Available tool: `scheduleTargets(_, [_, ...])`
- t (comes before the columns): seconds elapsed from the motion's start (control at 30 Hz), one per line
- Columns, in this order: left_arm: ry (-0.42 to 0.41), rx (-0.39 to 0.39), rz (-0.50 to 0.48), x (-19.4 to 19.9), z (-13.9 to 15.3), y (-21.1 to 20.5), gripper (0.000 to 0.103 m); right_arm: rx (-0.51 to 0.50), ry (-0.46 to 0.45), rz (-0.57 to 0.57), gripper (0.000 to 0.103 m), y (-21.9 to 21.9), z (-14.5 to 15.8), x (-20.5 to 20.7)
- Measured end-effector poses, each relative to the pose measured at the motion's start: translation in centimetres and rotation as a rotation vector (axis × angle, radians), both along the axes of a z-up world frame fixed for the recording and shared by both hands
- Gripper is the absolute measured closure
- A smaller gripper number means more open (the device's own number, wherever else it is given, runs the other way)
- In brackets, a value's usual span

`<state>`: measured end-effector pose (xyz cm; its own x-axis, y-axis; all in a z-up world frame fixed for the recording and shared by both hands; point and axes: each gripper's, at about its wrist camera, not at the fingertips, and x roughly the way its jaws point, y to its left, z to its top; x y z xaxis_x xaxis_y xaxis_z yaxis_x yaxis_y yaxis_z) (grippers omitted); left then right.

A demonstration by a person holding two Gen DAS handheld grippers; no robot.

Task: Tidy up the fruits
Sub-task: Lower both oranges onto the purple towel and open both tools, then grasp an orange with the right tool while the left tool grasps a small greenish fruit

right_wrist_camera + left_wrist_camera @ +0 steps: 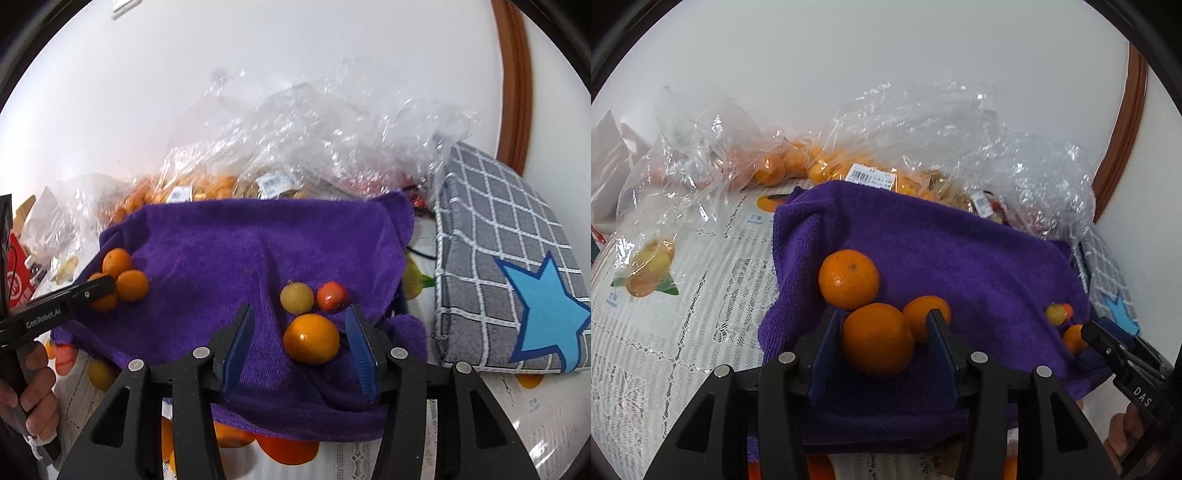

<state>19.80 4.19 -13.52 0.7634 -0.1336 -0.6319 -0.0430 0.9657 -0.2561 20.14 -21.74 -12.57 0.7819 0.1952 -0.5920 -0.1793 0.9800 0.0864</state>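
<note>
Orange and smooth-skinned, three round oranges (pixel 877 341) lay clustered on a purple terry towel (pixel 942 251) spread over the table (pixel 665 332). The nearest one sat between the blue ribbed pads of the left tool (pixel 882 332), whose jaws stood apart around it, a clear gap showing on the right side; whether the left pad touched the skin could not be told. A second orange (pixel 848 278), dimpled and with a dark stem mark, rested just behind it, touching, and a third (pixel 919 317) lay partly hidden behind the right pad.

Toward the towel's right side lay a glossy orange (pixel 311 338), sitting between the open pads of the right tool (pixel 299 332), nearer the right pad, with nothing clamped. Just behind it sat a small yellowish-green round fruit (pixel 296 299) and a small red one (pixel 332 295), side by side and nearly touching.

Behind the towel, crinkled clear plastic bags (pixel 923 122) held more oranges and bore a white barcode label (pixel 871 176). A white lace cloth with printed fruit pictures covered the table, and a grey checked fleece cushion (pixel 491 251) with a blue star lay to the right.
</note>
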Motion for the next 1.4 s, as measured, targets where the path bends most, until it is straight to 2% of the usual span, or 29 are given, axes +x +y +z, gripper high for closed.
scheduleTargets(0.2, [-0.070, -0.033, 0.037, -1.2, 0.7, 0.8, 0.056, -0.048, -0.072, -0.061, 0.052, -0.2, 1.0, -1.3])
scheduleTargets(0.37, [-0.133, -0.026, 0.055, -2.4, 1.5, 1.1, 0.056, -0.046, -0.027, -0.103, 0.052, -0.6, 1.2, -3.0])
scheduleTargets(0.5, [-0.165, -0.042, 0.032, -3.5, 2.3, 1.3, 0.058, -0.037, 0.019, -0.065, 0.052, -0.3, 1.1, -5.1])
scheduleTargets(0.67, [-0.193, -0.057, -0.002, -5.2, 3.2, 1.3, 0.058, -0.056, 0.018, -0.023, 0.056, 1.0, 1.1, -8.2])
scheduleTargets(0.8, [-0.194, -0.031, -0.023, -6.4, 3.3, 1.3, 0.056, -0.044, 0.036, 0.003, 0.063, 2.0, 0.7, -9.9])
scheduleTargets(1.0, [-0.155, -0.034, -0.042, -7.5, 2.4, 2.3, 0.056, 0.009, 0.076, 0.039, 0.064, 2.8, -0.5, -10.8])
scheduleTargets(1.17, [-0.142, -0.069, -0.058, -7.9, 1.9, 2.9, 0.056, -0.005, 0.120, 0.069, 0.064, 3.7, -1.7, -9.8])
scheduleTargets(1.3, [-0.132, -0.069, -0.064, -7.9, 1.7, 2.8, 0.056, 0.011, 0.166, 0.093, 0.064, 3.8, -2.7, -8.7])
scheduleTargets(1.4, [-0.116, -0.104, -0.092, -7.6, 1.6, 2.7, 0.056, 0.022, 0.171, 0.098, 0.065, 3.7, -3.1, -8.1])
